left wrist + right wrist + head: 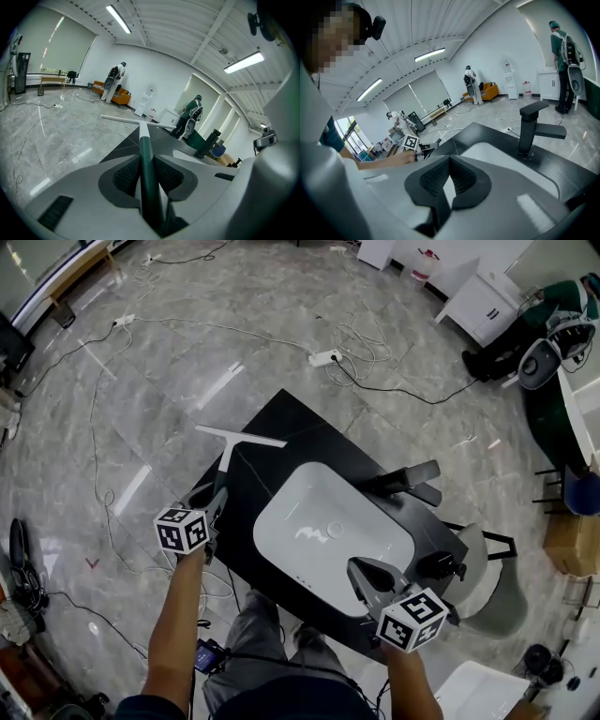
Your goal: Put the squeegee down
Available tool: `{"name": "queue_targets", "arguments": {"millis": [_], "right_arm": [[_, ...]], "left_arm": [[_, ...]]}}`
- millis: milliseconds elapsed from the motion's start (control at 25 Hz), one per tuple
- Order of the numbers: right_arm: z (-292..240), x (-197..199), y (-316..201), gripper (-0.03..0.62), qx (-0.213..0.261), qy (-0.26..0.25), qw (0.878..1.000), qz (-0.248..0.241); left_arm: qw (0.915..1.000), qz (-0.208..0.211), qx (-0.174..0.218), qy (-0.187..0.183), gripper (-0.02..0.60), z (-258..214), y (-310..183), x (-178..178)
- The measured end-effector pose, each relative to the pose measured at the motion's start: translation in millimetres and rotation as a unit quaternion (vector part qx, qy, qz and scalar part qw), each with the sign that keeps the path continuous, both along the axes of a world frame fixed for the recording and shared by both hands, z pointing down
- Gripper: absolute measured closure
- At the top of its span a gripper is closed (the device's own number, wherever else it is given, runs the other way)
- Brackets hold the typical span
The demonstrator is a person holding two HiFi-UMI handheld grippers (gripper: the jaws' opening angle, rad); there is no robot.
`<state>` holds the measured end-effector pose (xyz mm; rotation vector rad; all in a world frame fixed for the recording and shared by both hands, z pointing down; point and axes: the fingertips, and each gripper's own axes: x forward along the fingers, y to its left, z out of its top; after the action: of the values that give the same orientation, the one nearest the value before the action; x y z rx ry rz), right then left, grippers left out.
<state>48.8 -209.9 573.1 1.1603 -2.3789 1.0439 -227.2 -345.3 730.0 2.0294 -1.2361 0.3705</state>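
The squeegee (pixel 228 454) has a white blade and a dark green handle (pixel 146 161). My left gripper (pixel 214 502) is shut on the handle, at the left edge of the black counter (pixel 281 423). The blade (pixel 136 122) points away from me over the counter's far left corner; I cannot tell if it touches the top. My right gripper (pixel 361 570) is shut with nothing in it, at the near right rim of the white basin (pixel 281 540). In the right gripper view the right gripper (pixel 450 180) faces the basin (pixel 497 154) and the black faucet (pixel 532 126).
A black faucet (pixel 412 479) stands at the basin's far right. Cables and a power strip (pixel 323 358) lie on the marble floor beyond the counter. A grey chair (pixel 497 587) sits at the right. A white cabinet (pixel 483 306) and a person (pixel 553 310) are at the far right.
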Motion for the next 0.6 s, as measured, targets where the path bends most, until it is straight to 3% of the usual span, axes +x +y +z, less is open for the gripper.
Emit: {"name": "queue_targets", "arguments": {"millis": [600], "right_arm": [[14,4,3,0.585,-0.012,0.001,1.0,0.008]], "left_arm": [[0.9996,-0.002,-0.027,-0.004,0.488,32,-3,3]]}}
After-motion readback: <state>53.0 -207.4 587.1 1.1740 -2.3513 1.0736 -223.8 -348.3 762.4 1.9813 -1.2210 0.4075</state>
